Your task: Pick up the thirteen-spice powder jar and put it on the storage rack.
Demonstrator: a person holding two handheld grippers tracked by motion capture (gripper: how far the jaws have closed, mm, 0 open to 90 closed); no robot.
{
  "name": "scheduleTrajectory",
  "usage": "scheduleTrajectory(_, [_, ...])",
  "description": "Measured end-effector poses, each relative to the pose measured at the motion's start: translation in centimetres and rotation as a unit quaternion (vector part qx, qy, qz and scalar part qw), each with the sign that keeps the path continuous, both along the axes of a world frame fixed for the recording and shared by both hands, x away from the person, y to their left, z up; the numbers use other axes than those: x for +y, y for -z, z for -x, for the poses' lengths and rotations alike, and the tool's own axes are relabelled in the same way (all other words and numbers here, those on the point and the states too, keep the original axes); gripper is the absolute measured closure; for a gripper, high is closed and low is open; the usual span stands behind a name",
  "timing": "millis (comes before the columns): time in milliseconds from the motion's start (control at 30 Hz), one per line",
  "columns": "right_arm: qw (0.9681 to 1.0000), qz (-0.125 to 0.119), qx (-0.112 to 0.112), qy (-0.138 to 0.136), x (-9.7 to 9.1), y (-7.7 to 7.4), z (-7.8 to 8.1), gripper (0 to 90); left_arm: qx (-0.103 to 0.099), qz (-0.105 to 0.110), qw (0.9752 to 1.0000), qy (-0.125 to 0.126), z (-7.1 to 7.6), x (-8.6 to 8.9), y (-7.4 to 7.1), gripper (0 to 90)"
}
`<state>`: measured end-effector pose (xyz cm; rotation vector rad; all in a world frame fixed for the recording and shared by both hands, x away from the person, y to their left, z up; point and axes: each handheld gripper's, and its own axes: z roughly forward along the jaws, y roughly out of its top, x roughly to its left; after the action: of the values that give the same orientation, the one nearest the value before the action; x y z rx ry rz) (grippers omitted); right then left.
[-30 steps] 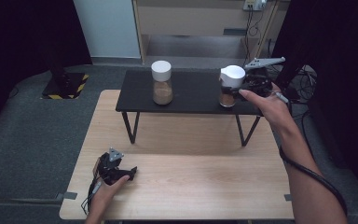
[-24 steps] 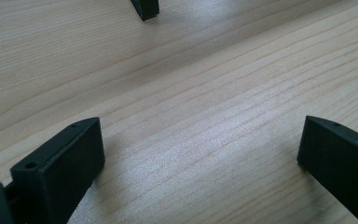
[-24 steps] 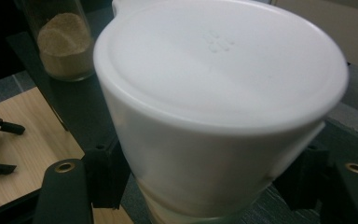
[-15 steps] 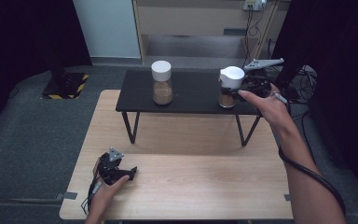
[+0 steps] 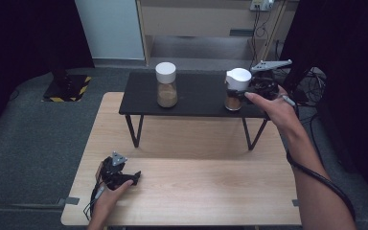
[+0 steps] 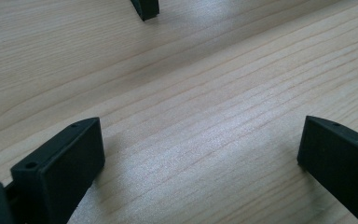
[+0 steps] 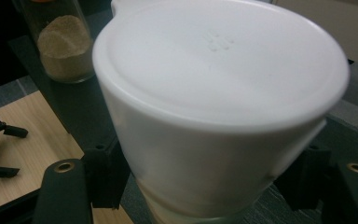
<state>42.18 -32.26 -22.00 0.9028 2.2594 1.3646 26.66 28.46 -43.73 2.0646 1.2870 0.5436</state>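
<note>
High view: the big light wooden table (image 5: 196, 191) is taking up the foreground, and the low black bench (image 5: 196, 98) is standing across its far end on thin legs. On the bench two jars are sitting well apart: the left jar (image 5: 166, 86), white-capped and part full of tan powder, and the right jar (image 5: 235, 91), which is carrying a wide white lid (image 5: 238, 76) with a small spout.

The person's right hand (image 5: 278, 108) is reaching in from the right edge of the bench, and the right gripper (image 5: 242, 93) is clamping the right jar from the side, its grey plate sticking up just behind the lid. In the right gripper view the lid (image 7: 219, 93) is sitting squarely between the two black jaws, one pad pressing in at each side just below the rim, with the glass showing beneath it. The other jar (image 7: 63, 42) is standing farther back to the left.

Down at the near left corner of the table, the left hand (image 5: 108, 199) is resting with the left gripper (image 5: 127, 178) lying on the wood. In the left gripper view its jaws are standing wide apart with bare tabletop (image 6: 191, 116) between them, gripping nothing.
</note>
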Motion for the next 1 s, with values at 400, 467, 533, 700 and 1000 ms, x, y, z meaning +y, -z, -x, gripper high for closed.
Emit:
scheduleTrajectory(400, [1.0, 0.004, -0.004, 0.0, 0.1, 0.0, 0.1, 31.1, 0.0, 0.0, 1.0, 0.0, 0.0, 0.0, 0.0, 0.0])
scheduleTrajectory(467, [1.0, 0.007, -0.006, 0.001, 0.2, -0.1, 0.2, 30.2, 0.0, 0.0, 1.0, 0.0, 0.0, 0.0, 0.0, 0.0])
scheduleTrajectory(533, [0.9999, 0.008, -0.009, -0.003, 0.3, -0.2, 0.2, 25.1, 0.0, 0.0, 1.0, 0.0, 0.0, 0.0, 0.0, 0.0])
scheduleTrajectory(700, [0.9996, 0.025, -0.013, -0.003, 0.8, -0.6, 0.6, 12.5, 0.0, 0.0, 1.0, 0.0, 0.0, 0.0, 0.0, 0.0])
scheduleTrajectory(1000, [0.9996, 0.024, -0.011, 0.006, -0.2, -1.1, 2.2, 6.8, 0.0, 0.0, 1.0, 0.0, 0.0, 0.0, 0.0, 0.0])
